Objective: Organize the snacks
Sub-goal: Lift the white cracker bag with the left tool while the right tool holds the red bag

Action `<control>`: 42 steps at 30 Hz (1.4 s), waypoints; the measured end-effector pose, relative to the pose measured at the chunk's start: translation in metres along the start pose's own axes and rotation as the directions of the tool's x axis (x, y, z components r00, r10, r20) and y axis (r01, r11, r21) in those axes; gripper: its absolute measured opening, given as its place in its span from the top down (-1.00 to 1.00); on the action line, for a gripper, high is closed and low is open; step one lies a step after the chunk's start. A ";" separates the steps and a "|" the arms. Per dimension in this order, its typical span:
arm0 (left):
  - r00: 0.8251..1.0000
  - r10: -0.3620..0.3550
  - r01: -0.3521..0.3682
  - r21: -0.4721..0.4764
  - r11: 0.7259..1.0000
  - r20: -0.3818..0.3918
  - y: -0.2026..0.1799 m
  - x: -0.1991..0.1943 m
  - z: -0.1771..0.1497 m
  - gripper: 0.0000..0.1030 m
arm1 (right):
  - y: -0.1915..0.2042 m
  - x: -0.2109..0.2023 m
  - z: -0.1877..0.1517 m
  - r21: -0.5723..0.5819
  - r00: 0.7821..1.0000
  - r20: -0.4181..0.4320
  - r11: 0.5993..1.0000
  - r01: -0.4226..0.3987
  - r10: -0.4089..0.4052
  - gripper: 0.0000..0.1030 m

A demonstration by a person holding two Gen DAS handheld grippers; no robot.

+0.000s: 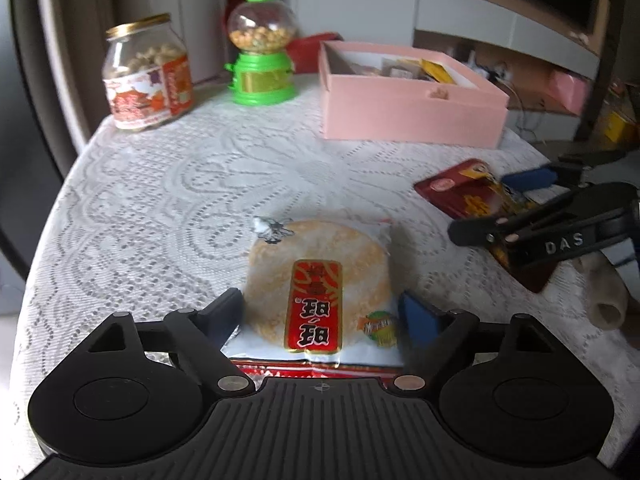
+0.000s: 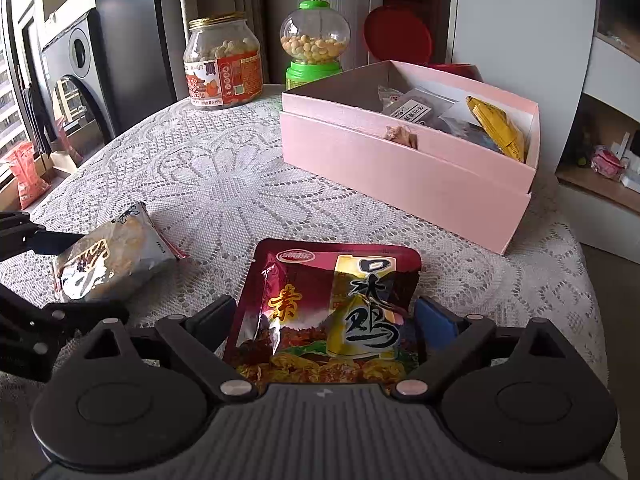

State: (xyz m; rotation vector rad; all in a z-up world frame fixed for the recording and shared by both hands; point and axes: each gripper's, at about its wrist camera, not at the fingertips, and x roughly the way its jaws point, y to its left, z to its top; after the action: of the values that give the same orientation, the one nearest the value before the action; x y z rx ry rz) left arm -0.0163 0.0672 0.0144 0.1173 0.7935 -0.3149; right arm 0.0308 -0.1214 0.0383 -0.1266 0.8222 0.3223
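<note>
2 snack packets straddled by 2 wide-open grippers, in front of the pink box.

The left gripper [image 1: 320, 312] is seen spread wide, a rice cracker packet [image 1: 320, 280] lying flat on the lace tablecloth [image 1: 180, 184] between its fingers; contact of the pads with the wrapper cannot be told. The right gripper [image 2: 324, 320] is likewise spread wide around a dark red snack pouch [image 2: 328, 308] lying flat, pads just beside its edges, no grip shown. Both packets are placed on the near side of the pink box [image 2: 400, 168], well apart from it. Wrapped snacks are seen inside the box. A glass jar of snacks [image 2: 222, 68] and a green candy dispenser [image 2: 314, 46] are set beyond the box's left end.
</note>
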 end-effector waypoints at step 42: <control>0.990 -0.016 0.042 -0.181 0.983 0.141 0.006 -0.018 -0.012 -0.55 | -0.007 -0.070 0.011 -0.119 0.999 0.035 0.993 0.012 -0.008 -0.09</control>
State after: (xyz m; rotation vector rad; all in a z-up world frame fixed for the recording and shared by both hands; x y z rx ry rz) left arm -0.0345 0.0797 0.0194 -0.0890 0.6828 -0.2727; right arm -0.0042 -0.1418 0.0971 -0.2357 0.7679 0.3635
